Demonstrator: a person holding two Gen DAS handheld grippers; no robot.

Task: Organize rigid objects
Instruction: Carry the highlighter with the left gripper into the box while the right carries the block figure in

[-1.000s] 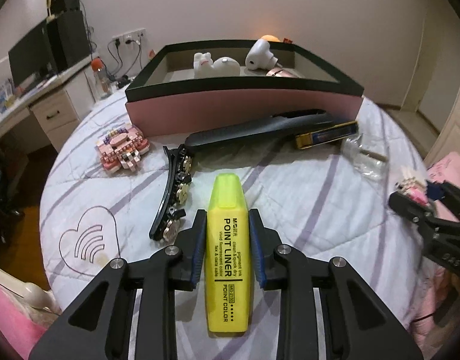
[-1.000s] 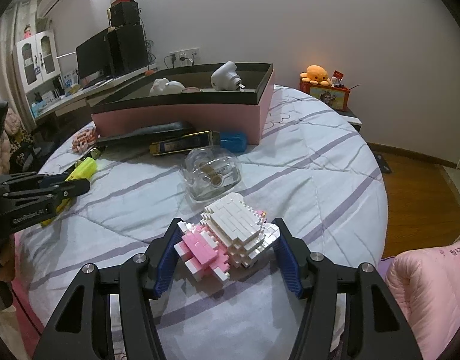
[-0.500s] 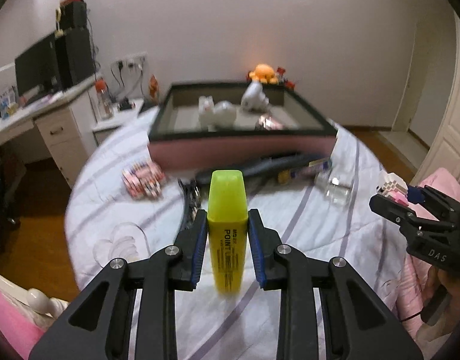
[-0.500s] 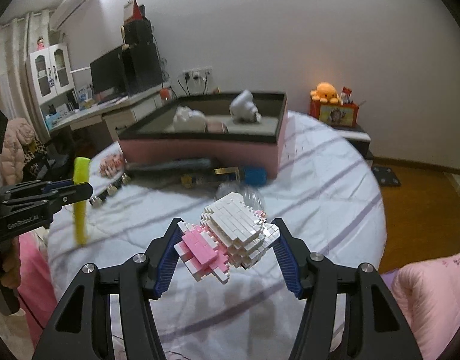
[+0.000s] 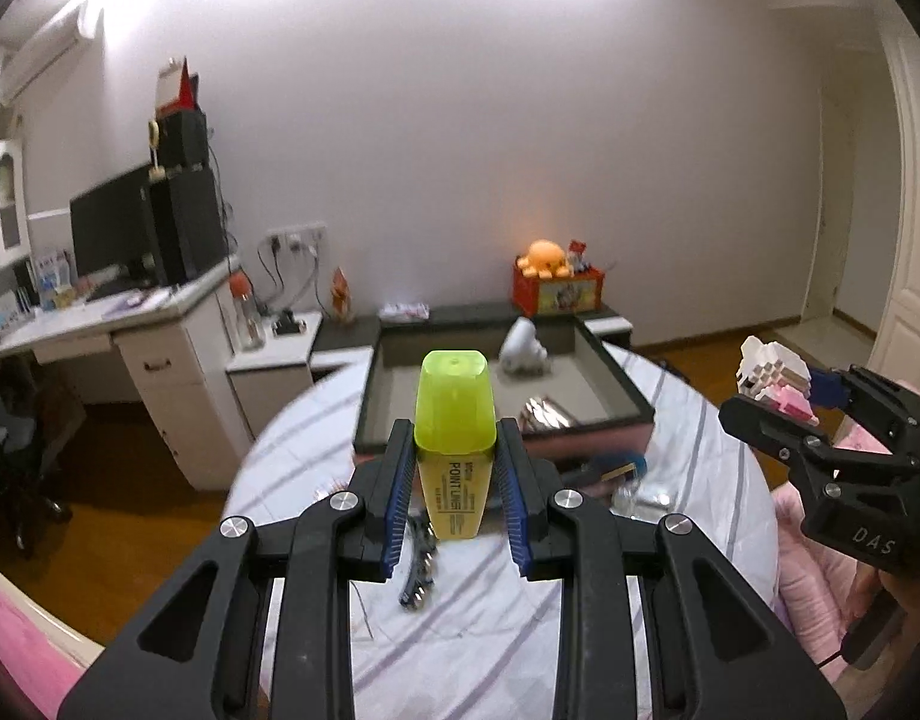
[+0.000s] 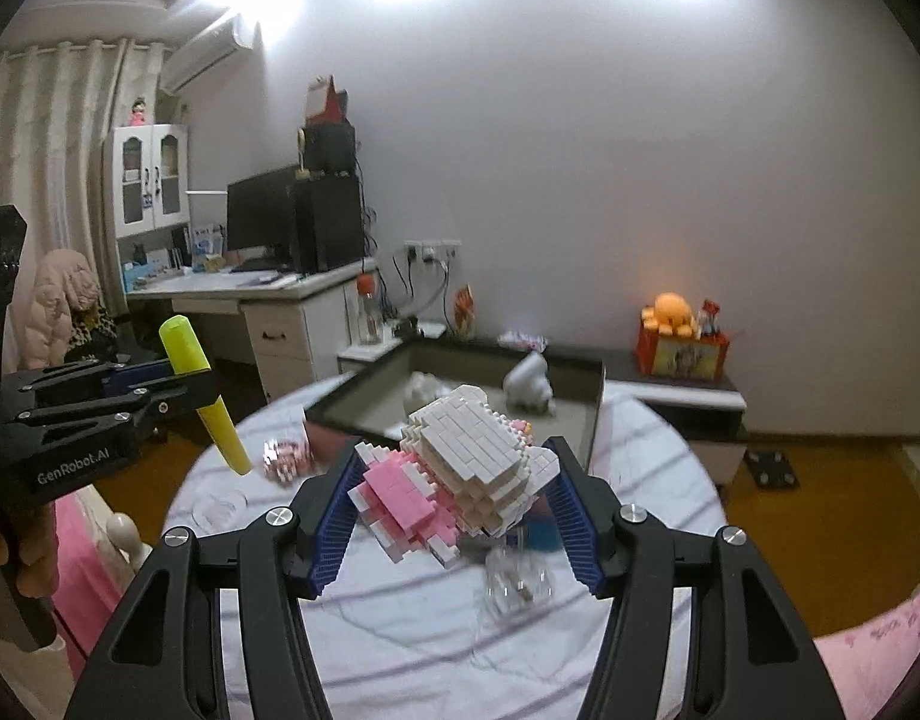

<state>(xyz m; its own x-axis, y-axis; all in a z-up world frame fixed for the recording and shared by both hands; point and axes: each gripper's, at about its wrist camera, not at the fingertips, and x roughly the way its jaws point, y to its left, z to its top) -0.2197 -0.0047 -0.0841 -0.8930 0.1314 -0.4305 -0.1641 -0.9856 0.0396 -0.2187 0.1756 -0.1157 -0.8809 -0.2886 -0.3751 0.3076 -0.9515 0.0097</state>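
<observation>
Highlighter [image 5: 454, 450] clamped in left tool [image 5: 457, 483]; brick figure [image 6: 460, 474] in right tool [image 6: 454, 516].

One highlighter [image 5: 454, 444] — two brick figures [image 6: 460, 468].

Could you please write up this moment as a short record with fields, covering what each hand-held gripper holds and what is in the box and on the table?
left hand-held gripper: shut on the yellow highlighter, cap up, lifted off the table
right hand-held gripper: shut on the pink and white brick figure, also in the air
box: open, pink sides, dark rim; holds white figurines
table: round, striped cloth; black hair clip and clear bottle lie on it
</observation>
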